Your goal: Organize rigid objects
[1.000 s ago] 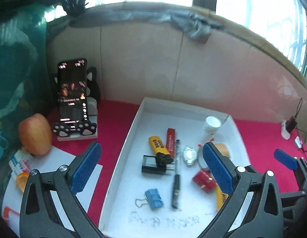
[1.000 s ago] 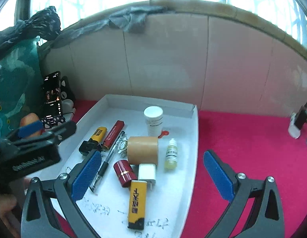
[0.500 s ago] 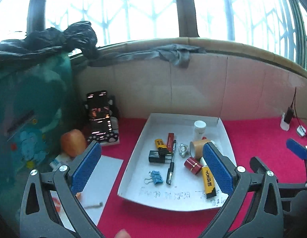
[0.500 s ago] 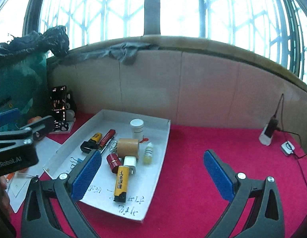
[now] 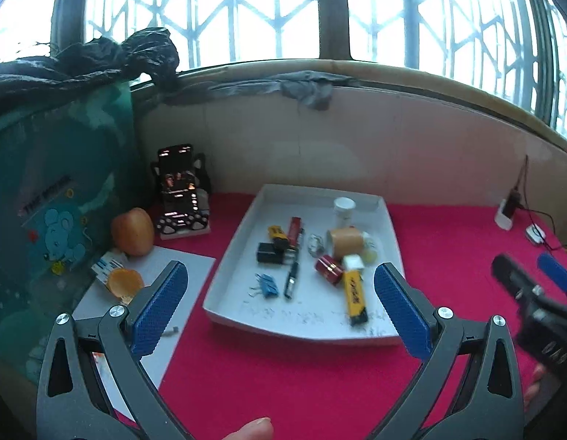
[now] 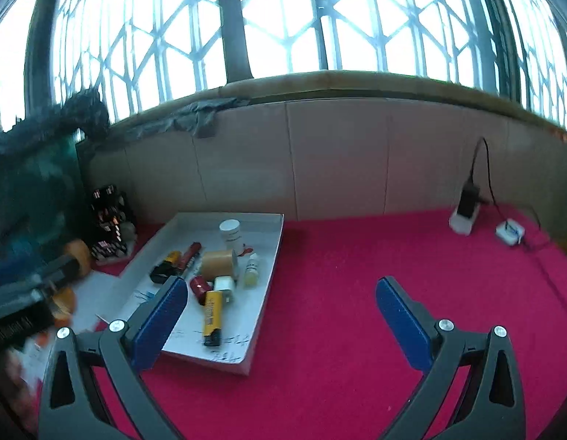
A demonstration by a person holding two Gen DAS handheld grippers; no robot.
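1. Judging from the layout, the sorting appears largely done: every small rigid item in view is gathered inside the shallow white cardboard tray [image 5: 387,220] lying on the red felt tabletop [image 5: 290,377].
2. Within the tray, a yellow rectangular lighter [image 5: 355,296] is seen near the front edge, with a dark red cylindrical case [image 5: 329,269] and a white plug adapter [image 5: 353,262] just behind it.
3. Towards the tray's middle, a tan roll of tape [image 5: 342,242] is found; behind it, near the back wall, a white capped pot [image 5: 343,209] stands upright.
4. On the tray's left half, a black pen [image 5: 293,277], a blue binder clip [image 5: 267,286], a black charger block [image 5: 270,252], a second small yellow lighter [image 5: 276,234] and a red stick-shaped box [image 5: 294,228] are laid close together.
5. A small dropper bottle of yellowish liquid [image 6: 251,270] is seen near the tray's right wall.
6. The left gripper [image 5: 279,313] is held above the tabletop in front of the tray, its blue-padded jaws spread wide with nothing between them.
7. The right gripper [image 6: 281,324] is likewise spread apart and empty, in front of the tray and to its right.
8. Nothing rigid is seen loose on the felt to the tray's right, so little, if anything, seems left to be done.
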